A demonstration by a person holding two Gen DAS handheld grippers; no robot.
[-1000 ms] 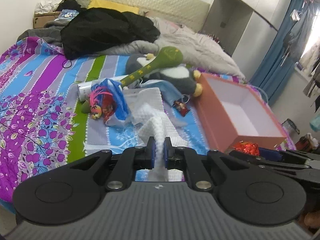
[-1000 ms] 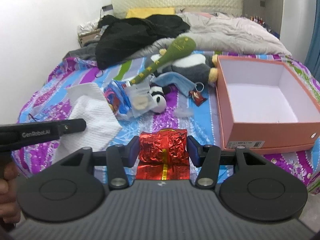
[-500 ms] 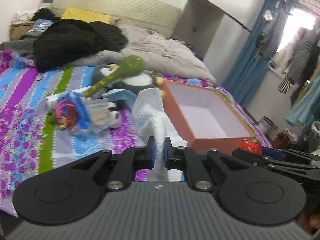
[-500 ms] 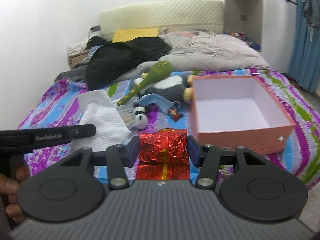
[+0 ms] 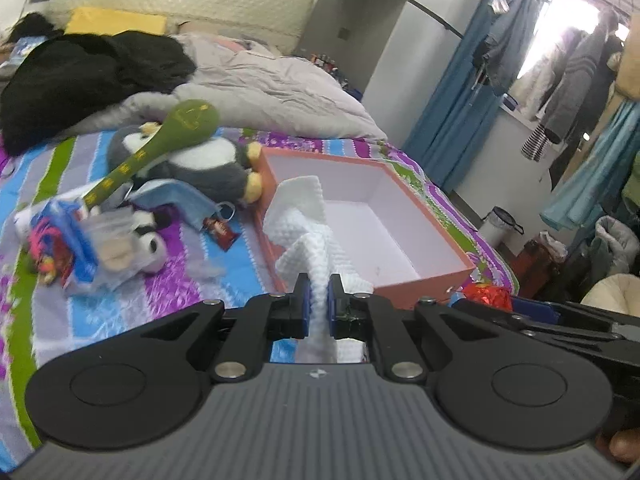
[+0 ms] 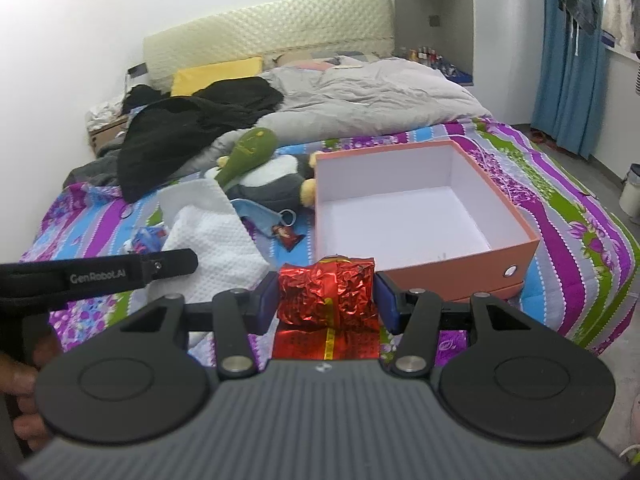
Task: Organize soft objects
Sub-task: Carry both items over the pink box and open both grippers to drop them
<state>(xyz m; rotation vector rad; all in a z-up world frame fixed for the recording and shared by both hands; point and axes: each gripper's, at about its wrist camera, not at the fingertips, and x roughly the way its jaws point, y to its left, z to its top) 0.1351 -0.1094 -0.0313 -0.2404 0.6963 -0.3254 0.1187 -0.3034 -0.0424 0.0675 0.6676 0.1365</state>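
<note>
While you hold both tools over the near edge of the bed, each one carries something:
Left gripper (image 5: 318,304): your jaws are pinched almost together on a white waffle-textured cloth (image 5: 306,236), which stands up in folds straight ahead of the blue pads and hangs down below them.
Right gripper (image 6: 327,300): your jaws stand about half apart, and the pads press on both sides of a crumpled red foil packet (image 6: 327,294), whose flat red tail with a yellow stripe hangs toward the camera.
Box (image 6: 528,246): an open orange box with a white inside sits on the bed just ahead and slightly right of your right gripper; from the left gripper it lies ahead and to the right, partly behind the raised cloth.
Bedspread (image 6: 576,216): a striped purple, blue and green floral cover lies under everything.
Plush penguin (image 5: 200,168): a grey and white toy lies ahead and left of your left gripper, touching the box's far left corner.
Green club (image 5: 176,132): a soft green toy rests across the penguin.
Blue face mask (image 5: 180,200): it lies just in front of the penguin, left of the box.
Small clutter (image 5: 80,240): a blurred heap of small toys and packets lies far left of your left gripper.
Your left hand (image 6: 24,392): it shows at the left edge of the right wrist view, on the other tool's handle.
</note>
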